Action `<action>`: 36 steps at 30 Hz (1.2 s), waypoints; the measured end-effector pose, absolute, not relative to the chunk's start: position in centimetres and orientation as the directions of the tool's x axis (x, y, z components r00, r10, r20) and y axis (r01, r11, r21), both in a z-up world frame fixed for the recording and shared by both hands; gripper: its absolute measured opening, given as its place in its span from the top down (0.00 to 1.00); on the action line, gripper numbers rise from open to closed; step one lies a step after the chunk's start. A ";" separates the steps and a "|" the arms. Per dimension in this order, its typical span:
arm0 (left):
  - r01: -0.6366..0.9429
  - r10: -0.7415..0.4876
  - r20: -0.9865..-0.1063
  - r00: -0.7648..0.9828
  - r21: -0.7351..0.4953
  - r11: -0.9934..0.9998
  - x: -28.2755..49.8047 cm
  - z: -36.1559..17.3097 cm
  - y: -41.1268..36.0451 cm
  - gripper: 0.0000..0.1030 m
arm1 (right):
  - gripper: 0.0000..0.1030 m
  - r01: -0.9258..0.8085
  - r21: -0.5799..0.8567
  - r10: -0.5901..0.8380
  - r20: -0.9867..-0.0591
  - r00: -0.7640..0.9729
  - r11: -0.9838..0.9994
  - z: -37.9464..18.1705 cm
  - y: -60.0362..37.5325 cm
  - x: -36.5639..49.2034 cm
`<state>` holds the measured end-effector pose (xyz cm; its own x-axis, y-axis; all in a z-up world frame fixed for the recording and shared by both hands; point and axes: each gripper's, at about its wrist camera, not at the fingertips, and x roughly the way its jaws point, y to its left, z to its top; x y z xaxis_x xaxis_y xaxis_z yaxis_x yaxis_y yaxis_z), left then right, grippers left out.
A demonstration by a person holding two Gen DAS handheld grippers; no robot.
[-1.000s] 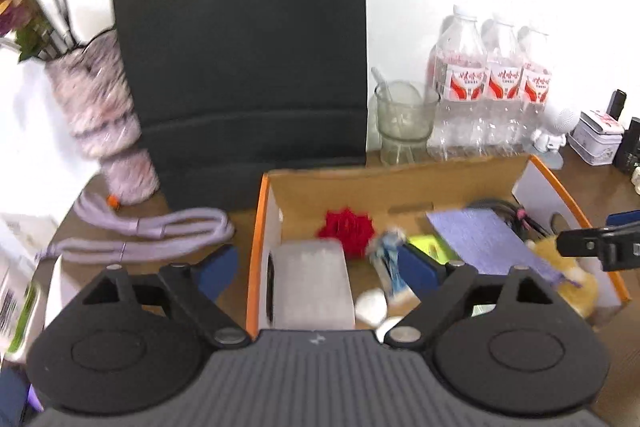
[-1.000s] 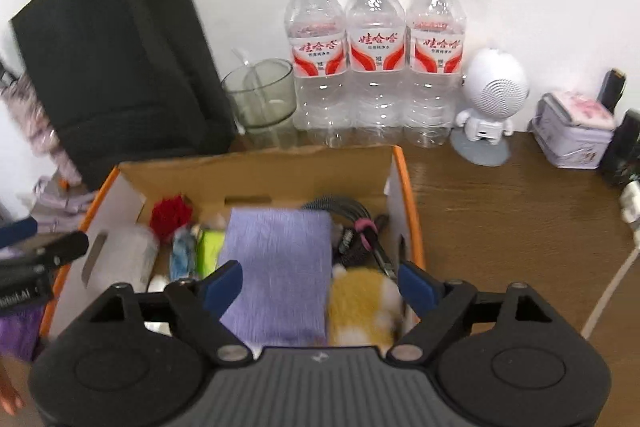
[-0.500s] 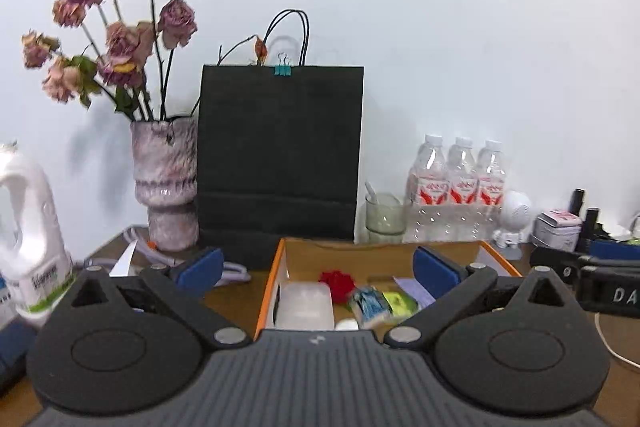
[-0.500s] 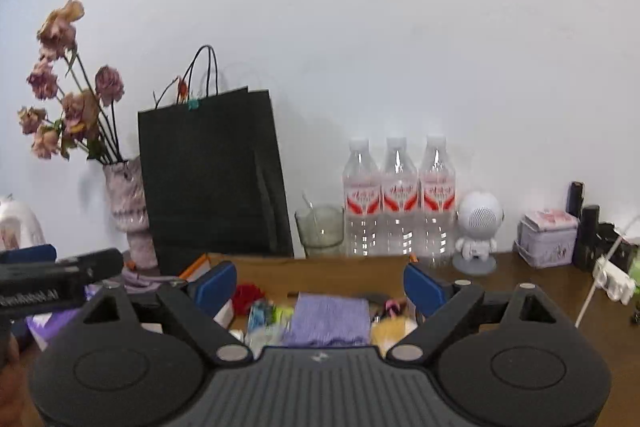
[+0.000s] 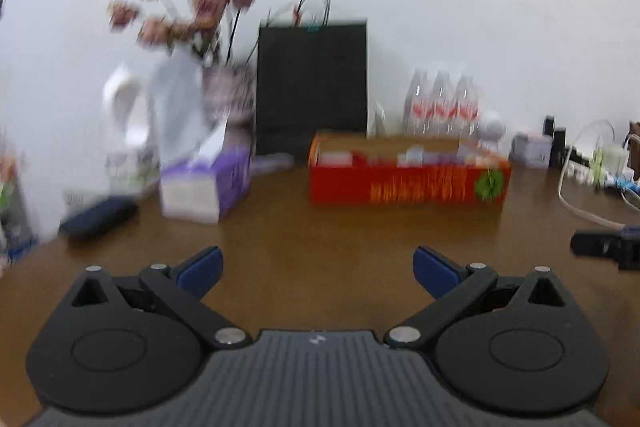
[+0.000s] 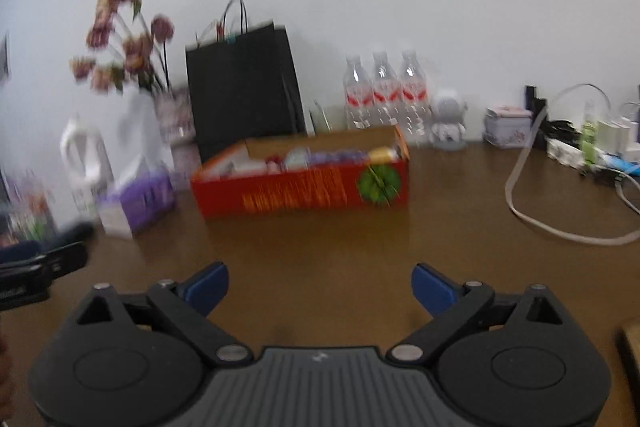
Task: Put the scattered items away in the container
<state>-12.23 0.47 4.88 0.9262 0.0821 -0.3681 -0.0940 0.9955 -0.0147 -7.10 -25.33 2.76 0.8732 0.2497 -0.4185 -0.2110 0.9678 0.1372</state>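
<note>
both views motion-blurred. left gripper (image 5: 316, 269) jaws spread wide, nothing between them, only bare brown table (image 5: 320, 235) underneath. right gripper (image 6: 320, 285) also wide apart and empty; its jaws have just been opening, nothing in the gap. red cardboard box (image 6: 300, 189) sits well ahead of both grippers near the back of the table, open top, filled with small items: something white at left, purple and yellow bits toward the right, too blurred to name. black paper bag (image 6: 244, 87) behind the box, three water bottles (image 6: 384, 91) to its right. purple tissue box (image 5: 204, 183) left of the red box, apart from it. dried flowers (image 5: 188, 11) behind that. white cable (image 6: 560, 223) at right.
</note>
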 end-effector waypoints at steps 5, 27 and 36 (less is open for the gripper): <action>-0.023 0.031 -0.397 0.917 0.027 0.999 -13.3 4.1 -0.9 0.00 | 0.03 -0.212 0.220 0.288 -0.413 0.864 0.952 1.8 -25.8 -10.3; -0.030 0.034 -0.646 0.763 0.017 0.999 -1.4 0.3 -0.6 0.00 | 0.00 -0.132 0.018 0.113 -0.646 0.755 0.991 -2.0 -19.6 -0.4; -0.034 0.031 -0.642 0.766 0.009 0.999 -1.5 0.3 -0.7 0.00 | 0.00 -0.133 0.018 0.113 -0.647 0.754 0.991 -2.0 -19.5 0.0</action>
